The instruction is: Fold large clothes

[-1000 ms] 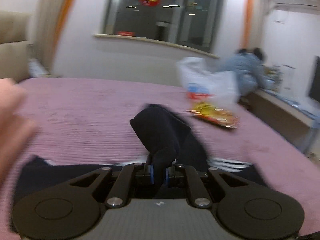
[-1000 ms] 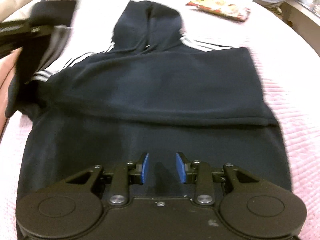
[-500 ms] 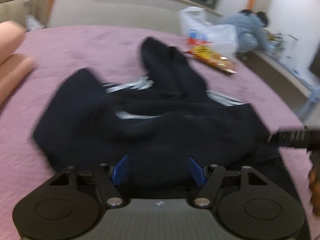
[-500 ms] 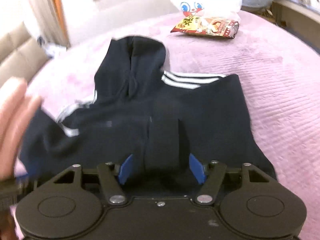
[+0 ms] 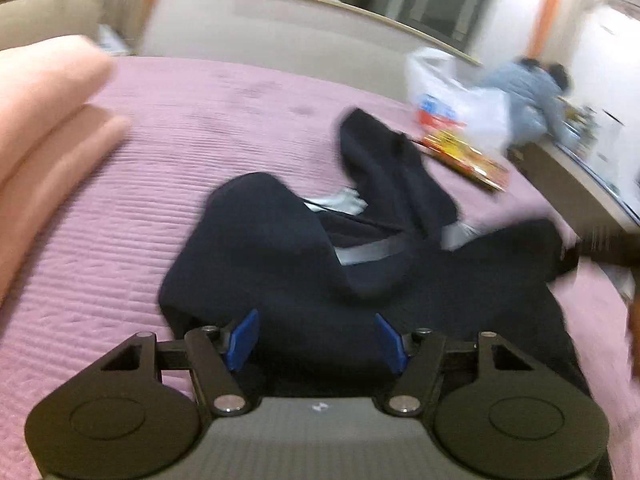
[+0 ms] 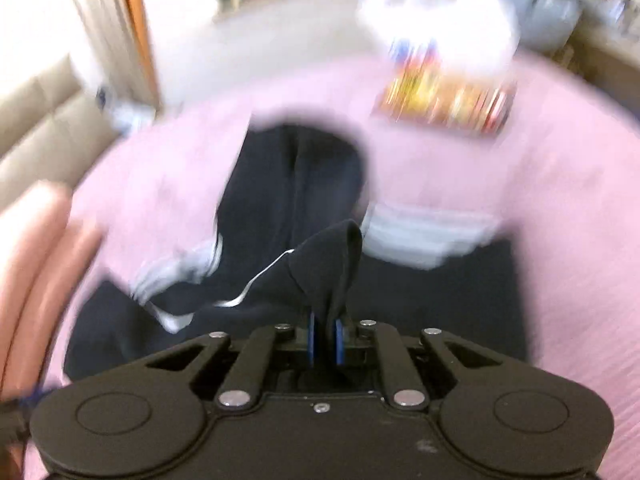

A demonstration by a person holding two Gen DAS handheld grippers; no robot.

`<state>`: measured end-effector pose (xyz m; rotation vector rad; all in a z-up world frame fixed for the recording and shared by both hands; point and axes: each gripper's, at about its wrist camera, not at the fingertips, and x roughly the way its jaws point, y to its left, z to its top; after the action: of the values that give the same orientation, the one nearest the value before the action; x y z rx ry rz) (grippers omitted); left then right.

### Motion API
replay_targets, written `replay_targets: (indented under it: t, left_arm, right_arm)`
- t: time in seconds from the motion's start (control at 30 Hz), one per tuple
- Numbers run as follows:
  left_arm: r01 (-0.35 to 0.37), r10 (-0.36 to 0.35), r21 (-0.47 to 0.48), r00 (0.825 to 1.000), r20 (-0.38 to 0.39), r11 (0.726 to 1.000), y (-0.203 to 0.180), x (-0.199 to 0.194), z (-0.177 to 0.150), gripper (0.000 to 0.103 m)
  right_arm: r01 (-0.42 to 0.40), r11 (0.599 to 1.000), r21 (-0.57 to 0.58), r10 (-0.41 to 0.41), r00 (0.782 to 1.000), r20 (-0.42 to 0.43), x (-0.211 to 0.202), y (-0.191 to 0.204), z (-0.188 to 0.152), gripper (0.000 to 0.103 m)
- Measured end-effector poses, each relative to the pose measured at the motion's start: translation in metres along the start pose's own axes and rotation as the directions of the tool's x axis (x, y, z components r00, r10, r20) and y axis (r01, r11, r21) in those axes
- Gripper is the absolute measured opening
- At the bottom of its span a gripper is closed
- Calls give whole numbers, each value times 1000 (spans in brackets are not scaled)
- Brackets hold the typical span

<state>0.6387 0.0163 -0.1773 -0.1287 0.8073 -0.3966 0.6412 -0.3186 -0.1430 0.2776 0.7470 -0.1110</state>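
A dark navy hoodie [image 5: 272,248] with white sleeve stripes lies crumpled on the pink quilted bed [image 5: 160,152], its hood [image 6: 296,184] pointing away. My left gripper [image 5: 316,332] hovers at the near edge of the garment. Its jaws stand wide and are closing a little, with cloth under and between the blue pads [image 5: 244,336], which do not press on it. My right gripper [image 6: 326,336] is closing and has its pads pinched on a raised fold of the hoodie [image 6: 332,264], which tents up from the rest of the cloth. Both views are motion-blurred.
A colourful snack packet [image 5: 464,156] and a white plastic bag [image 5: 448,96] lie at the far side of the bed. A person in light blue [image 5: 524,92] bends over a low counter beyond. A pink rounded mass [image 5: 40,120], too blurred to identify, fills the left.
The left gripper let go of the sleeve it held and opened wide; the sleeve now lies on the body. The right gripper opened over a fold, then shut on it and lifted.
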Motion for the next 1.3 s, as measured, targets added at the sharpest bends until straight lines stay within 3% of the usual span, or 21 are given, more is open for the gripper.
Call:
replay_targets:
  t: [0.07, 0.13, 0.17, 0.2, 0.23, 0.3, 0.4, 0.43, 0.5, 0.53, 0.6, 0.67, 0.73, 0.8, 0.93, 1.0, 1.07, 1.1, 1.13, 1.3]
  left_arm:
    - [24, -24, 32, 1000, -16, 999, -10, 5, -6, 65]
    - [37, -36, 39, 999, -34, 999, -17, 12, -11, 65]
    - [42, -41, 34, 998, -42, 999, -18, 16, -13, 65]
    - [43, -41, 25, 998, -46, 999, -19, 18, -14, 65]
    - [43, -42, 16, 998, -47, 999, -18, 22, -14, 65]
    - [47, -47, 11, 998, -30, 999, -18, 28, -8, 65]
    - [21, -21, 20, 1000, 2, 1000, -19, 48, 10, 65]
    - [4, -4, 20, 1000, 6, 1000, -19, 59, 17, 61]
    - [-23, 23, 20, 1000, -14, 1000, -18, 86, 28, 48]
    - [-36, 36, 11, 999, -35, 999, -15, 98, 31, 40]
    - [-50, 49, -20, 996, -80, 999, -3, 120, 33, 36]
    - [-75, 65, -63, 988, -138, 995, 12, 140, 27, 17]
    - [-46, 32, -119, 993, -115, 992, 25, 143, 22, 15]
    - [-30, 15, -137, 994, -111, 990, 31, 142, 21, 12]
    - [-10, 2, -80, 995, -101, 997, 24, 129, 28, 12]
    - [39, -40, -26, 998, -49, 999, 13, 109, 40, 18]
    - [102, -102, 22, 994, 24, 995, 3, 92, 63, 31]
    - [113, -115, 44, 992, 46, 993, -2, 89, 74, 45]
    - [113, -119, 75, 990, 70, 991, -9, 92, 91, 52]
    - [128, -136, 115, 989, 59, 985, -30, 159, 164, 55]
  right_arm:
    - [113, 993, 23, -115, 987, 108, -24, -17, 21, 12]
    - [202, 978, 60, -208, 971, 119, -27, -38, 30, 17]
    - [237, 970, 60, -242, 967, 85, -19, -47, 30, 32]
    - [277, 959, 51, -278, 960, 12, -6, -56, 28, 52]
    - [302, 953, 33, -299, 951, -80, 10, -65, 23, 54]
    - [338, 940, 40, -331, 935, -126, 21, -76, 12, 49]
    - [355, 932, 71, -352, 934, -54, 16, -76, 4, 48]
    - [346, 935, 75, -344, 938, -34, 17, -74, 4, 43]
    - [320, 946, 55, -320, 947, -18, 23, -70, 1, 15]
    - [314, 949, 32, -313, 950, -16, 32, -65, -2, 9]
    - [316, 949, -10, -316, 948, -27, 49, -61, -9, 8]
    - [334, 942, -28, -335, 940, -70, 74, -64, -18, 8]
    - [330, 944, -6, -327, 932, -156, 89, -70, -30, 7]
    - [311, 950, 20, -305, 941, -146, 95, -78, -36, 3]
    - [297, 955, -24, -297, 940, -168, 96, -76, -30, 3]
    - [260, 964, -55, -265, 949, -171, 90, -74, -26, 10]
    - [192, 980, -60, -198, 972, -128, 72, -69, -17, 10]
    - [170, 983, -75, -176, 980, -94, 64, -65, -12, 10]
    - [147, 984, -104, -153, 987, -53, 58, -58, -6, 10]
    - [29, 982, -188, -22, 999, 36, 76, -25, 35, 15]
